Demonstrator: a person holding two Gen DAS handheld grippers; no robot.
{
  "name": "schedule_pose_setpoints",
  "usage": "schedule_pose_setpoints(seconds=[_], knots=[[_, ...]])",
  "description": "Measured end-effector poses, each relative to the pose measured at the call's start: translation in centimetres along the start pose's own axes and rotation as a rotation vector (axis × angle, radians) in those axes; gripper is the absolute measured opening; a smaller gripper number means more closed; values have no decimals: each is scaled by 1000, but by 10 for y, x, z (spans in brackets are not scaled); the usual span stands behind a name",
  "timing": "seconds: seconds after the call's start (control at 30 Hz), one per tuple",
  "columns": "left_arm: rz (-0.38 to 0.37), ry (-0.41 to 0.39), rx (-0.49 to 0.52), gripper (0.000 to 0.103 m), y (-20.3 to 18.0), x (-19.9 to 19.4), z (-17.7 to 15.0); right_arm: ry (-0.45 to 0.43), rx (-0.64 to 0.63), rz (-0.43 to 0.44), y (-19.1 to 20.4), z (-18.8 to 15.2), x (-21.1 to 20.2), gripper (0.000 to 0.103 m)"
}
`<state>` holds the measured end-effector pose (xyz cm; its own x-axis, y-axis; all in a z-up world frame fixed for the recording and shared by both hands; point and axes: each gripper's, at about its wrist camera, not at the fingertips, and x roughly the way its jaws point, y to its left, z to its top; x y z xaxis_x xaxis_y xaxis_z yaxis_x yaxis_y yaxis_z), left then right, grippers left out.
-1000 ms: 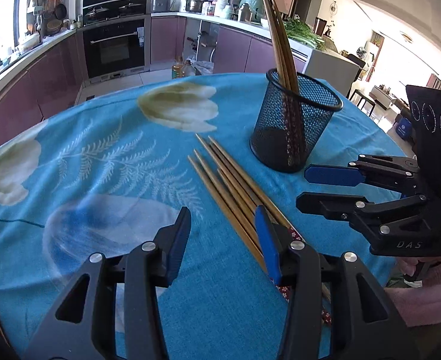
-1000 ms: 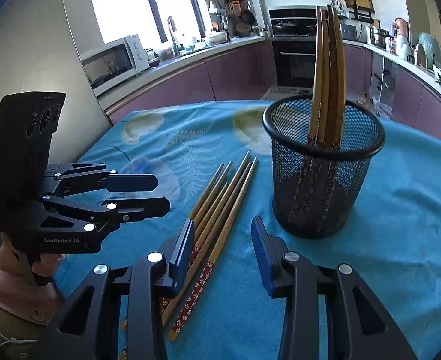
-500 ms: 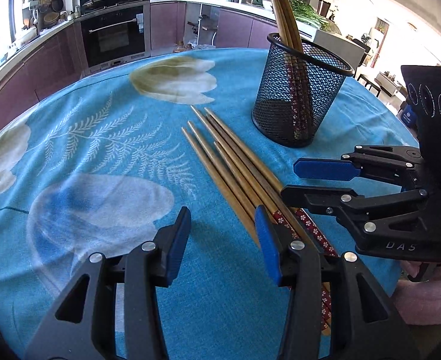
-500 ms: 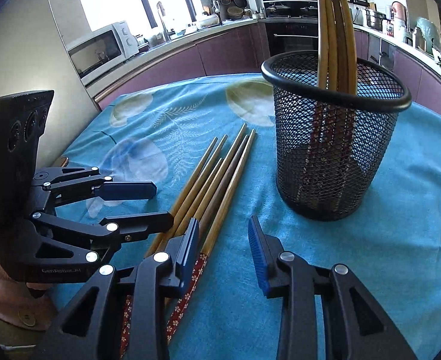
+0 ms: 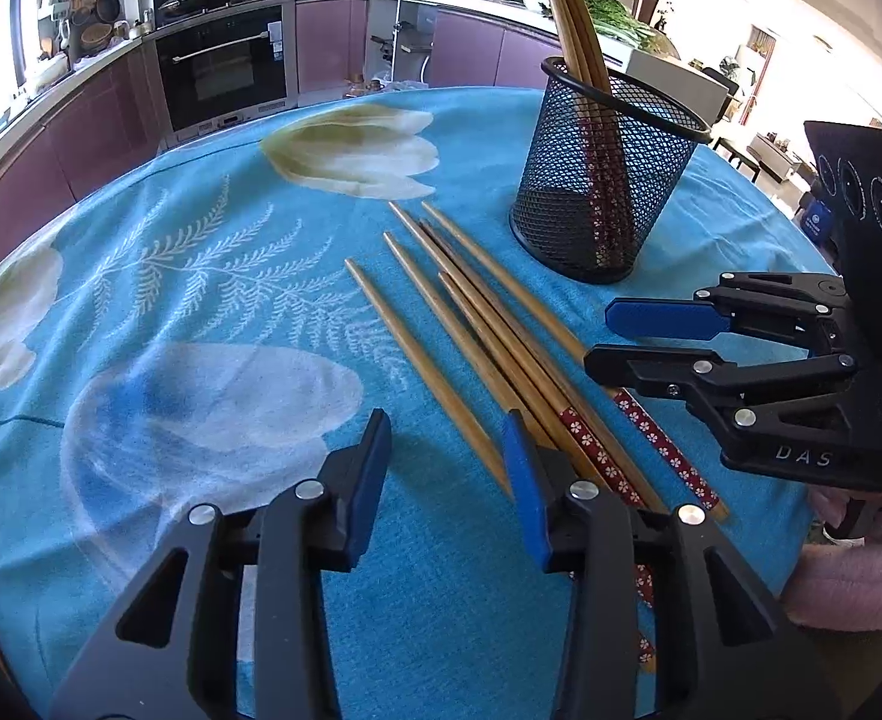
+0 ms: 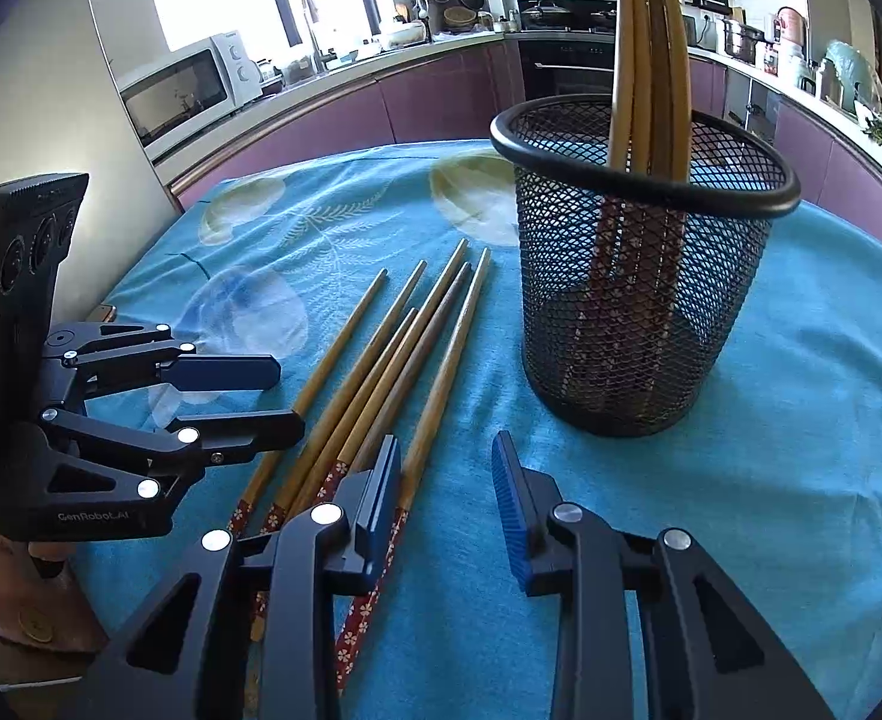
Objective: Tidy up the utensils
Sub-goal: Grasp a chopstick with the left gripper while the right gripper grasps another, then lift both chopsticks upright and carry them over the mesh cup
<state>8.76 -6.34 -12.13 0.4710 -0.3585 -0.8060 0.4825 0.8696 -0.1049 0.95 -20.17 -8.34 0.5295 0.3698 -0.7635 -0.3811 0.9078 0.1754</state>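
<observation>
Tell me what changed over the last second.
Both grippers, left and right, moved in lower over the loose chopsticks; the holder looms closer to the right one. Nothing grasped or released. Chopsticks, holder and open jaws stayed as they were.

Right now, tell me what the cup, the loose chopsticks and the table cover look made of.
Mesh cup: black wire mesh, probably coated metal; you can see through its diamond grid. Loose chopsticks: light brown, matte, likely wood or bamboo, with red flower-patterned handle ends. Tablecloth: woven fabric by its visible weave texture, printed blue with pale flowers.
</observation>
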Motion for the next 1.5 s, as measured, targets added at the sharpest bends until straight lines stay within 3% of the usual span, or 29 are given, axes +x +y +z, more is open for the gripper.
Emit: schedule_pose_setpoints(seconds=[0.23,0.4,0.57,0.7,0.8,1.0,1.1,1.23,1.3,1.5], knots=[[1,7,-8,27,5,5,7,0,-5,-15,4,10,12,28],[7,5,-30,17,8,8,11,0,14,-17,3,15,16,17],[9,-4,-51,15,9,6,9,-4,46,9,-2,13,15,9],[11,-18,-75,10,11,1,7,-16,85,27,-8,12,12,6],[5,-36,-84,1,11,-5,5,-31,99,39,-10,11,7,6],[-3,-23,-75,4,9,-8,1,-39,78,61,-5,9,-1,6],[19,-20,-62,25,7,-7,-2,-36,73,67,-5,9,-2,6],[24,-6,-62,24,7,-2,-2,-32,62,73,-2,8,0,6],[36,-4,-71,14,9,0,1,-29,58,76,-1,8,1,6],[29,-28,-93,8,7,-5,1,-33,53,85,0,7,1,6]])
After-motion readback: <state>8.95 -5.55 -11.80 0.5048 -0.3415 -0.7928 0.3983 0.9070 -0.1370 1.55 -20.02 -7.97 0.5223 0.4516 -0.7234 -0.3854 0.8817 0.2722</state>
